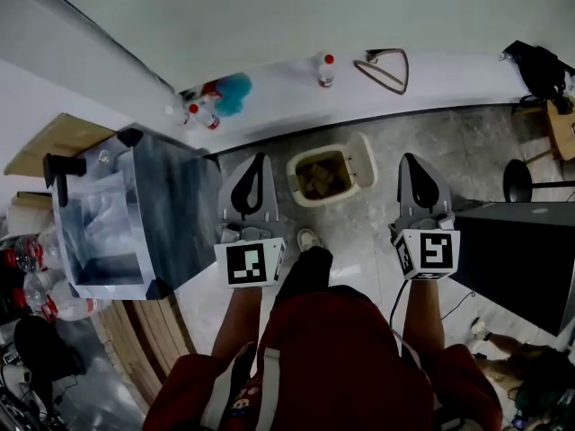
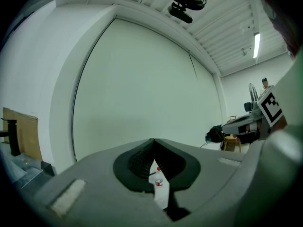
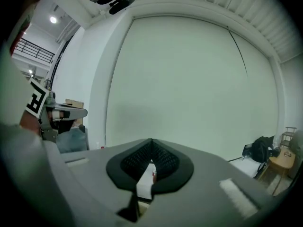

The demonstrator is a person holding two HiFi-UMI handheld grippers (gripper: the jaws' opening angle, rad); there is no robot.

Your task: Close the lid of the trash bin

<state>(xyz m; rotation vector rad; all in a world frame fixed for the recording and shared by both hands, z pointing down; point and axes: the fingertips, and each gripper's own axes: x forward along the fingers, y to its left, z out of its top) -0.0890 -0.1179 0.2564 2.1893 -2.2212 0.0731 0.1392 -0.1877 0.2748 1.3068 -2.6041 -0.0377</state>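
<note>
- trash bin [image 1: 316,180]: cream, on grey floor just above centre of head view. It sits btwn the two grippers and a bit up-frame of their tips, touching neither.
- lid [image 1: 362,158]: open, tipped back on the bin's right side. Brownish stuff shows inside the bin.
- left gripper [image 1: 260,158]: centre-left of head view, pointing up-frame, tip just left of the bin. Jaws closed tip to tip, nothing gripped.
- left gripper view: a red-cap bottle [image 2: 158,178] shows thru the slit below the tips. It is far off by the wall, not btwn the pads.
- right gripper [image 1: 407,158]: centre-right, pointing up-frame, tip just right of the lid w/ a gap. Jaws closed, empty; its own view shows the pads meeting.
- marker cubes sit at the near end of each gripper, w/ bare forearms behind them. Person's red top [image 1: 346,353] fills bottom centre.
- grey box [image 1: 175,209] w/ clear plastic inside: left of frame, beside the left gripper.
- black cabinet [image 1: 526,250]: right edge.
- white strip along the wall, top of frame: capped bottle [image 1: 325,69], blue fluffy thing [image 1: 233,92], brown triangular hanger [image 1: 385,68].
</note>
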